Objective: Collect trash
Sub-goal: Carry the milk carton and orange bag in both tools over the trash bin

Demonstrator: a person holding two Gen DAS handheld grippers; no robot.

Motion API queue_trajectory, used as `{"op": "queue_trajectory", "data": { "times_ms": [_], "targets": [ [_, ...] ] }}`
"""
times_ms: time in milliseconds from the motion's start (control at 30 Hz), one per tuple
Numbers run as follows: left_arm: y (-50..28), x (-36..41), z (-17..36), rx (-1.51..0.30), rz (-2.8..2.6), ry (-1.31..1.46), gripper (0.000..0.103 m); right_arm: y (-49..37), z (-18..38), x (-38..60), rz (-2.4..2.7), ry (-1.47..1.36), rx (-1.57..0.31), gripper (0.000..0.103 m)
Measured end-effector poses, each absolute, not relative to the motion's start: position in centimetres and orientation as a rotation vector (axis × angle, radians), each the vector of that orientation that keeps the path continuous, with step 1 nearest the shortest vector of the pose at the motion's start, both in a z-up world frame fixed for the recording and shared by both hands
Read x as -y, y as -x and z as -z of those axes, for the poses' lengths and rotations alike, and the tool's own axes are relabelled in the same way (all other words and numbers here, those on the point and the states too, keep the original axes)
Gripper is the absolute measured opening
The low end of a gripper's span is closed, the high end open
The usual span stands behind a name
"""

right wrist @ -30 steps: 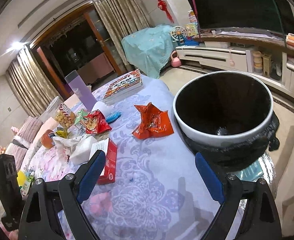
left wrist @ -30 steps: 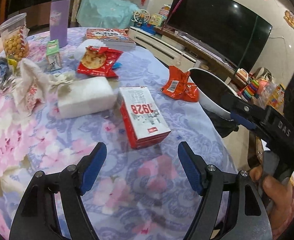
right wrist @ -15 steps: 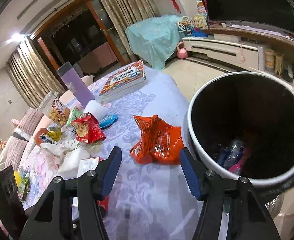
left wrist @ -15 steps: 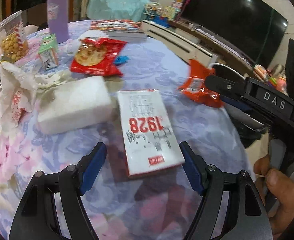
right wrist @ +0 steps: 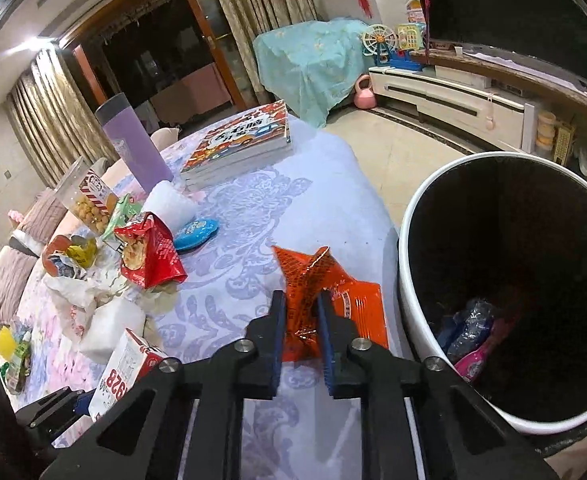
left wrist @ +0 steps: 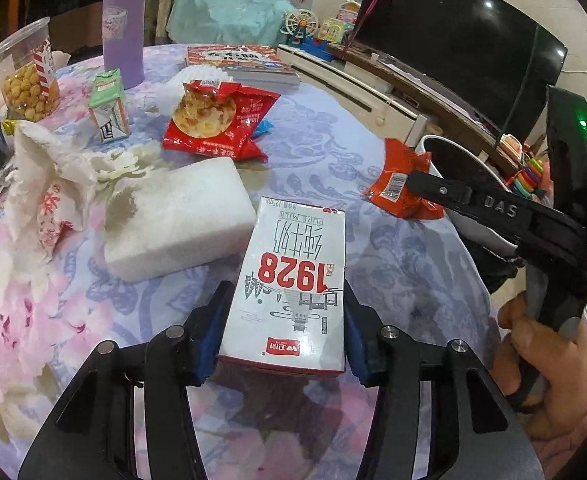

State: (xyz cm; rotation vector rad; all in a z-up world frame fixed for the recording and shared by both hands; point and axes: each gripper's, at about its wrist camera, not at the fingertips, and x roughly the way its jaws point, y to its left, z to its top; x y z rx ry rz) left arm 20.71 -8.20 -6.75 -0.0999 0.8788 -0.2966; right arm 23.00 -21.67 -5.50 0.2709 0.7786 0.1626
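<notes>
My left gripper [left wrist: 283,332] is shut on a white and red milk carton [left wrist: 293,284] marked 1928, which lies on the flowered tablecloth. My right gripper [right wrist: 300,320] is shut on a crumpled orange snack wrapper [right wrist: 313,280] at the table's right edge, next to the white trash bin [right wrist: 409,248]. The bin holds a few wrappers at its bottom. The wrapper [left wrist: 397,184] and the right gripper's finger also show in the left wrist view, and the carton [right wrist: 123,372] shows in the right wrist view.
A white foam block [left wrist: 173,216], a red chip bag [left wrist: 217,120], crumpled tissue paper [left wrist: 49,176], a small green carton [left wrist: 107,106], a popcorn cup [left wrist: 25,72], a purple tumbler [left wrist: 123,24] and stacked books [left wrist: 237,60] lie on the table. A TV and cabinet stand beyond.
My left gripper moved forward around the milk carton and closed on it. My right gripper moved down to the orange wrapper and closed on it.
</notes>
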Motion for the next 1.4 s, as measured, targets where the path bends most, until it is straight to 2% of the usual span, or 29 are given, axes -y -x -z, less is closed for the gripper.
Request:
{"op": "queue_trajectory", "data": {
  "times_ms": [167, 667, 1400],
  "targets": [
    [-19.6, 7.9, 6.3, -0.866, 0.305, 0.095, 0.050, -21.0, 4.9, 21.5, -0.182, -0.297, -0.767, 0.006],
    [-17.0, 7.5, 5.2, -0.829, 0.324, 0.085, 0.050, -14.2, 3.8, 21.7, -0.199, -0.352, -0.734, 0.006],
    [-16.8, 12.2, 3.2, -0.791, 0.408, 0.030, 0.050, -10.8, 2.5, 24.7, -0.144, -0.403, -0.687, 0.006]
  ]
}}
